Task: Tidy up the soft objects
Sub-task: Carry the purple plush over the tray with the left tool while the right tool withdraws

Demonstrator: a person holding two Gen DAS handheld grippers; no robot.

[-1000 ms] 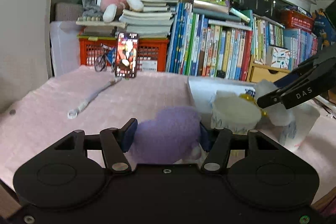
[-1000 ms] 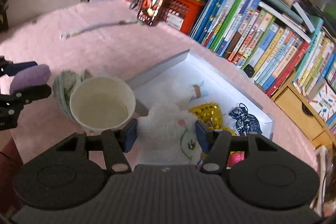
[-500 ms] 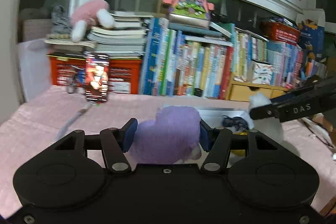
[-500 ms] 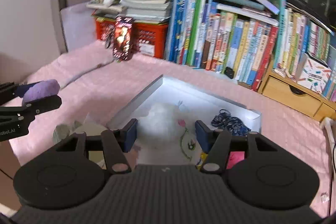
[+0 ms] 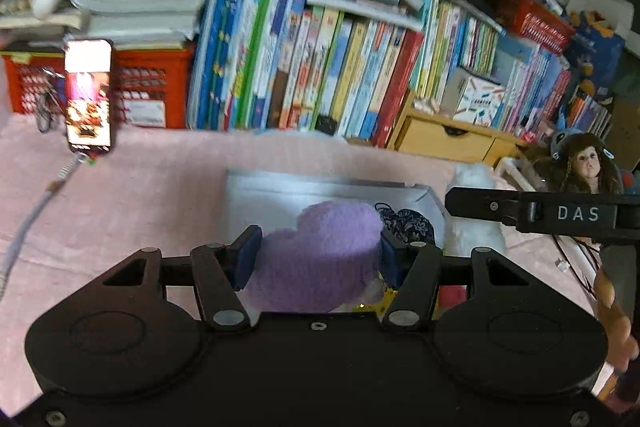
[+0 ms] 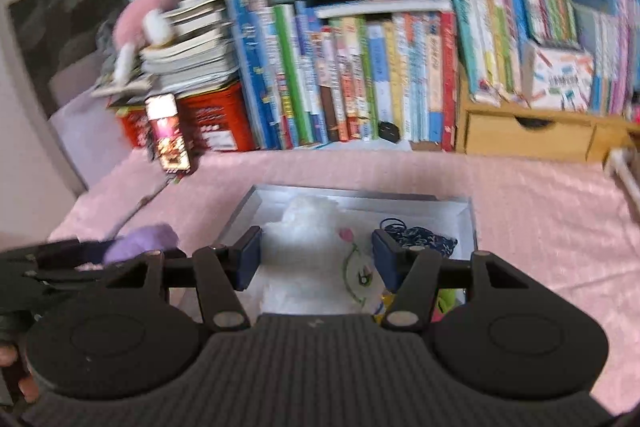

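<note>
Right up close in the left wrist view, the left gripper [image 5: 318,257] has its blue pads clamped on a purple plush heart [image 5: 320,259], carried in the air just in front of the white box [image 5: 280,187] that sits on the pink blanket [image 5: 140,195]. Over in the right wrist view the right gripper [image 6: 316,257] is squeezing a fluffy white plush [image 6: 308,255], held above that same box; from the left camera you can see the white fur sticking out past its finger. Inside the box there's a dark blue patterned pouch [image 6: 420,241] near the right wall, plus something yellow that's mostly hidden. Further back, a phone [image 5: 89,95] with a lit screen stands by a red crate [image 5: 148,87], then the long row of books [image 5: 320,67].
</note>
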